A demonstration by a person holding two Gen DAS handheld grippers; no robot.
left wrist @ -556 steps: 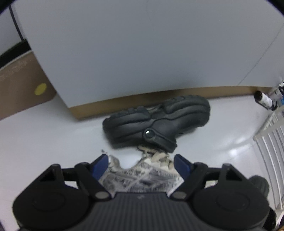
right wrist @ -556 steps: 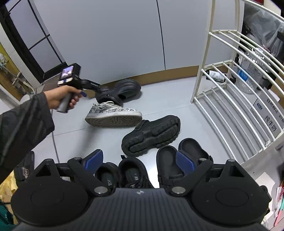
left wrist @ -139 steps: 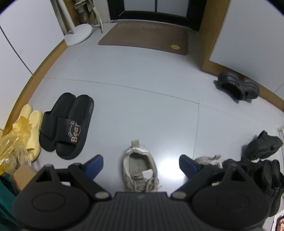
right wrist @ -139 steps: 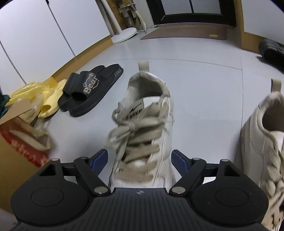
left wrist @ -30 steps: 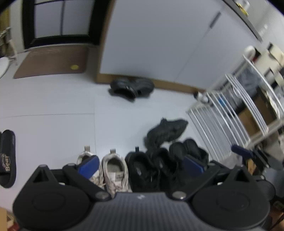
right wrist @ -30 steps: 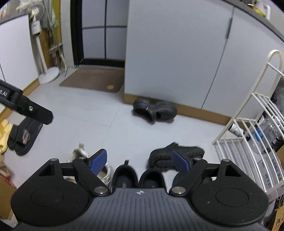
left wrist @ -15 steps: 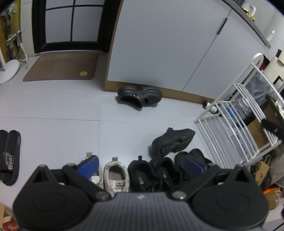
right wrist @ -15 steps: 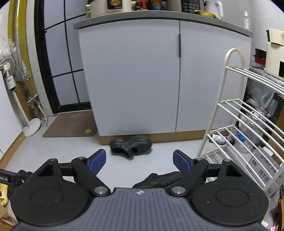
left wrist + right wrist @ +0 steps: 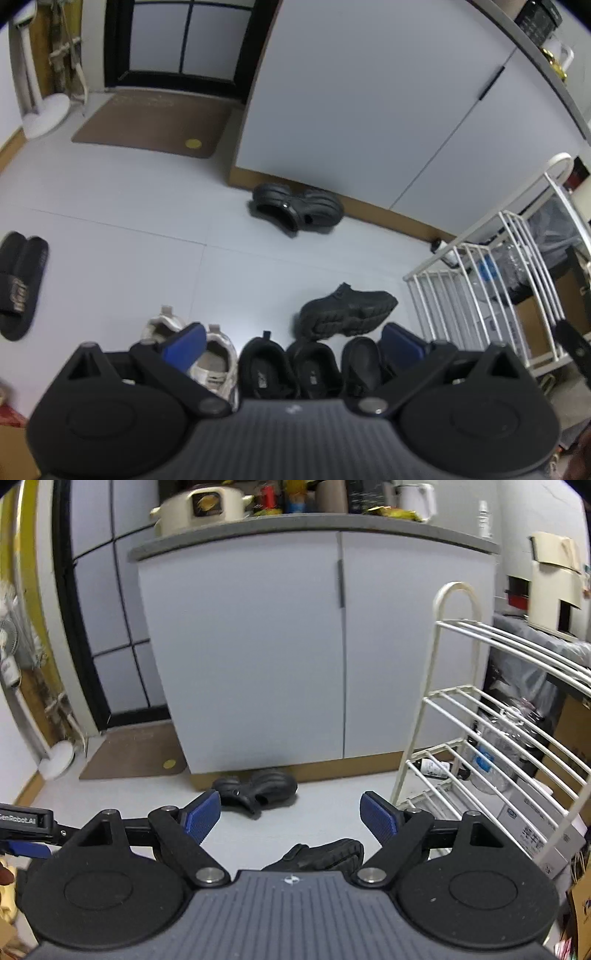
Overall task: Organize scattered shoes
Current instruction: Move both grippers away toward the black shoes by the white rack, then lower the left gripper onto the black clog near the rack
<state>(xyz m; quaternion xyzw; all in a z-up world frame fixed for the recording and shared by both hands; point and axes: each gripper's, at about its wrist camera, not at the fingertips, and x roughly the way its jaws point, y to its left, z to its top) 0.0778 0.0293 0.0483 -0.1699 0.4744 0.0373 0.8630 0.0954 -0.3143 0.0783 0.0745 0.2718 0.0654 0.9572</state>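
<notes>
1. Both tongs are seen spread wide with nothing between the pads: the left tongs (image 9: pixel 291 341) hang over the row of shoes, the right tongs (image 9: pixel 290 816) are aimed more level, toward the cabinet (image 9: pixel 295 657). Whichever shoe is taken next, a firm hold will depend on the closing; a clog gripped by its thick sole alone could be squeezed out

2. Nearest, a row is lined up on the floor (image 9: pixel 122 258): pale sneakers (image 9: pixel 218 354), then black shoes (image 9: pixel 288 363), then a black slide (image 9: pixel 360 360). If a reach is made low across this row, the set pairs could be knocked askew

3. Just past the row a black clog (image 9: pixel 345 308) lies on its side, apparently touching the row's end. If it is dragged rather than lifted, its neighbours could be shoved; the white rack (image 9: pixel 480 280) stands close on that side and could be struck by the tongs

4. Further off, black sandals (image 9: pixel 22 280) sit as a pair, well apart from the row; they could be overlooked at the view's edge

5. Farthest, another clog (image 9: pixel 297 210), dark and hard to read, lies against the cabinet's base. Its shape cannot be told clearly, so a strap might be pinched, and the shoe could swing or drop when carried back
</notes>
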